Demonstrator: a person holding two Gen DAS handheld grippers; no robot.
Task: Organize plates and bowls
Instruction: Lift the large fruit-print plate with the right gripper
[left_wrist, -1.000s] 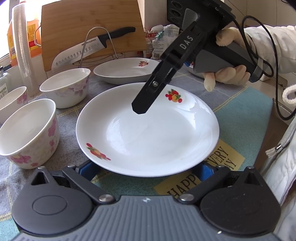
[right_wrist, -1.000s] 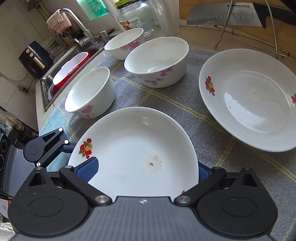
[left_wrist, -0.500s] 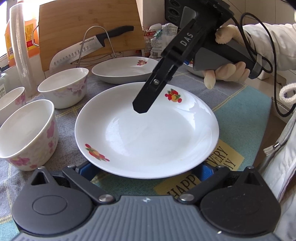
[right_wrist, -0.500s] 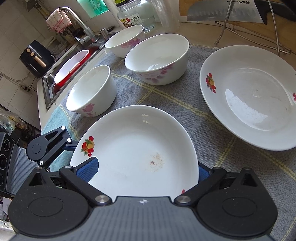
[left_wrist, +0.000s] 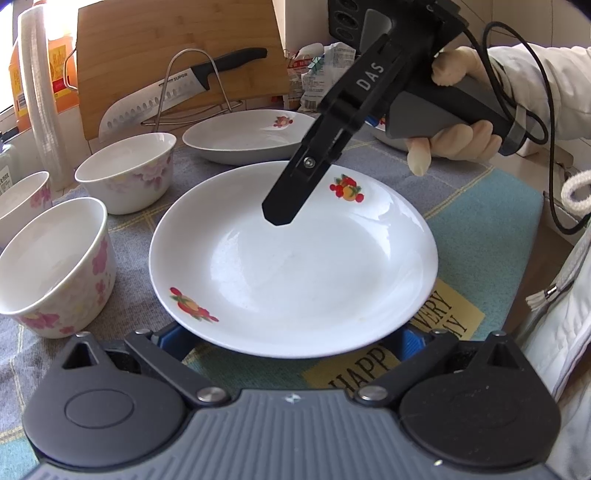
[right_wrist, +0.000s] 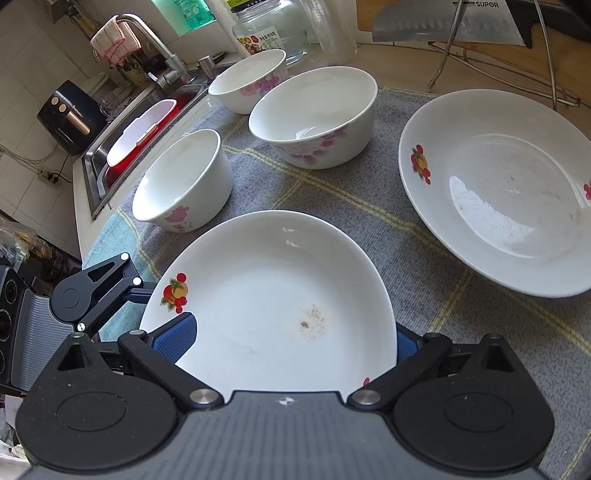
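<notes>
— Where's the near plate (left_wrist: 295, 266) just now?

— On the grey checked cloth (right_wrist: 369, 199), front and centre, with a gripper on each side of it. In the left wrist view its near rim sits right between the blue pads of the left gripper (left_wrist: 291, 339). In the right wrist view its opposite rim lies between the pads of the right gripper (right_wrist: 291, 343).

— Are they pinching it?

— The left one is spread wide, a pad out past each side of the rim, so I'd say not clamped. The right one looks spread too, one pad lying over the rim, but whether it presses the plate I cannot tell; the housing hides the contact.

— And the move ahead?

— Probably stacking. The second plate (right_wrist: 509, 192) lies farther back on the cloth, on the right side in the right wrist view, well apart from the near one. The right gripper is the nearer to it. A round plate has no long axis to line up, so only the direction matters.

— The bowls?

— Three bowls (right_wrist: 314, 118) stand in a row toward the sink (right_wrist: 96, 184), far left, clear of that path.
</notes>
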